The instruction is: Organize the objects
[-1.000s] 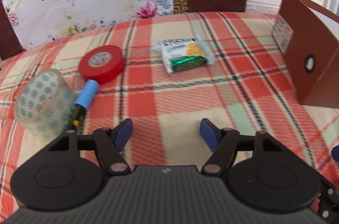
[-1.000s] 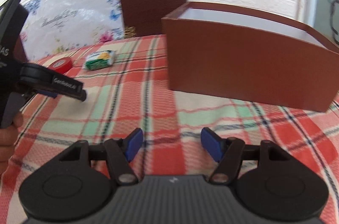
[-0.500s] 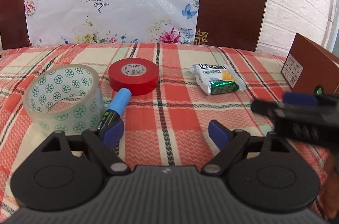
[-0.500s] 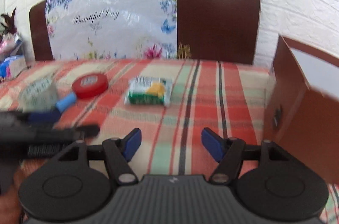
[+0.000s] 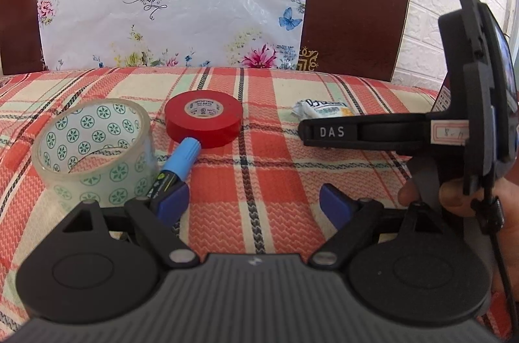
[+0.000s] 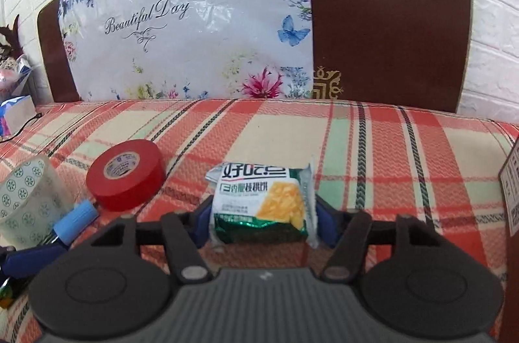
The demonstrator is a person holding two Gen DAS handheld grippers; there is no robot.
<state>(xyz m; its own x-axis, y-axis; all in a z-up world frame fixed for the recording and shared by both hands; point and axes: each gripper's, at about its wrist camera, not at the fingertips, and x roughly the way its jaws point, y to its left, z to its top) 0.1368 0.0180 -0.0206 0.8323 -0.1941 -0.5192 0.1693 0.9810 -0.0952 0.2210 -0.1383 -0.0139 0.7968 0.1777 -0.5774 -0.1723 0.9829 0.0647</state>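
- Snack packet [image 6: 259, 203]: it lies flat on the plaid cloth [image 6: 373, 155], right between the two pads of the right claw [image 6: 262, 223], printed face up and its dark green end nearest the claw's body.
- Right claw: its jaws have just been closing with the packet between them. The blue pads now sit against the packet's left and right side edges, as far as this view shows. The packet rests on the cloth, not lifted.
- Left claw [image 5: 254, 203]: its jaws have just been opening and stand wide apart with only bare cloth between the pads. It holds nothing.
- Handling, as a judgement: the packet looks light, thin-walled and puffed with air, so it should give under a squeeze. The film is glossy and could slip, and the contents may crumble if pinched hard.
- Where to hold: across the middle of its two long sides, as the pads sit now, not on the flat crimped end seams, which would fold.
- Other things: a red tape roll [image 6: 126, 177] lies ahead and to the left of the right claw, apart from the packet. A clear tape roll [image 6: 26, 203] lies further left, with a blue-capped marker [image 5: 178, 161] just ahead of the left claw's left pad.
- Brown box [image 6: 511, 197]: only its edge shows at the far right of the right claw, a likely place for the packet.
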